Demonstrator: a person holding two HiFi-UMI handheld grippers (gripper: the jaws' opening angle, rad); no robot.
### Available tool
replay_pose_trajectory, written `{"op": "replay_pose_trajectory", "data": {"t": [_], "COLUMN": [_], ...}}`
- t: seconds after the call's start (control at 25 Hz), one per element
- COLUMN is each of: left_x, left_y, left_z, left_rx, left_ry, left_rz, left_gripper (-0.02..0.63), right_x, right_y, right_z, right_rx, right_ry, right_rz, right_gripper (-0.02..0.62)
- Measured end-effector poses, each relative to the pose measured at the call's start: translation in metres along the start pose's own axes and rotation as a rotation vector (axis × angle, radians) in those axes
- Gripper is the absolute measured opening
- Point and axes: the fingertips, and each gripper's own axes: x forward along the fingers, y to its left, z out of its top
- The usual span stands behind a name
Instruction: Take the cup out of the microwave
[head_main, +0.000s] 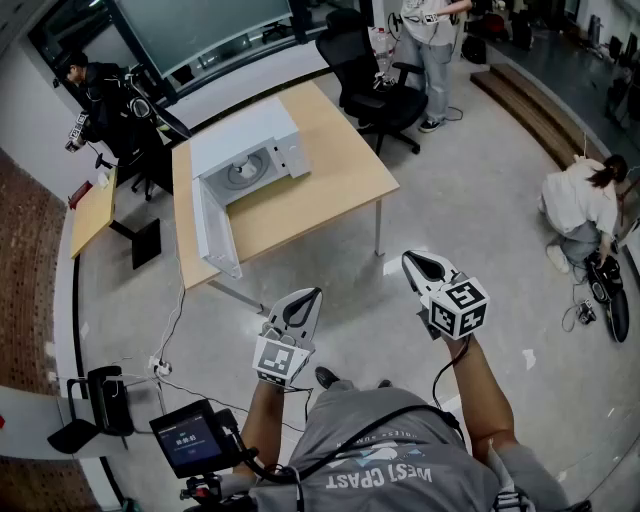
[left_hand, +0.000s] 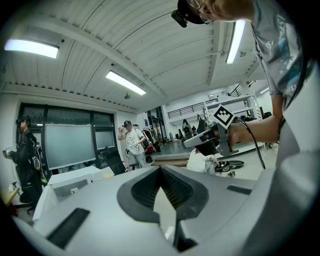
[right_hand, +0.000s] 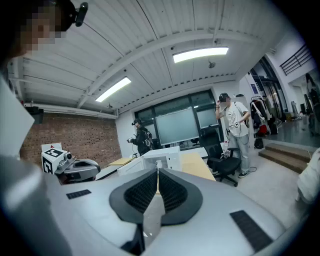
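A white microwave (head_main: 262, 142) stands on a wooden table (head_main: 330, 175), its door (head_main: 215, 228) swung open toward me. A pale round shape (head_main: 243, 175) lies in its chamber; whether that is the cup, I cannot tell. Both grippers hang over the floor, well short of the table. My left gripper (head_main: 312, 293) is shut and empty, its jaws meeting at the tip (left_hand: 161, 168). My right gripper (head_main: 408, 258) is also shut with nothing in it (right_hand: 157, 171). The microwave (right_hand: 161, 157) sits straight ahead in the right gripper view and low left (left_hand: 70, 182) in the left one.
A black office chair (head_main: 375, 70) stands beyond the table, a person (head_main: 430, 40) behind it. Another person (head_main: 585, 205) crouches on the floor at right; one in black (head_main: 100, 95) stands far left by a small side table (head_main: 95, 210). Cables and a power strip (head_main: 160, 365) lie left.
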Motion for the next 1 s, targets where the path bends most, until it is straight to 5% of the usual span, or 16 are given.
{"op": "replay_pose_trajectory", "data": {"t": [0.36,1.0], "left_x": [0.002,-0.022], "left_y": [0.014,0.12], "left_z": [-0.021,-0.049], "left_rx": [-0.025,-0.045], "left_ry": [0.03,0.061], "left_rz": [-0.014,0.03], "left_gripper": [0.043,0.043], "right_x": [0.03,0.166], "right_y": [0.001,0.044], "right_z": [-0.015,0.0], "right_rx": [0.037,0.05], "right_ry": [0.048,0.116], "right_rz": [0.007,0.107], "right_gripper": [0.014,0.014]}}
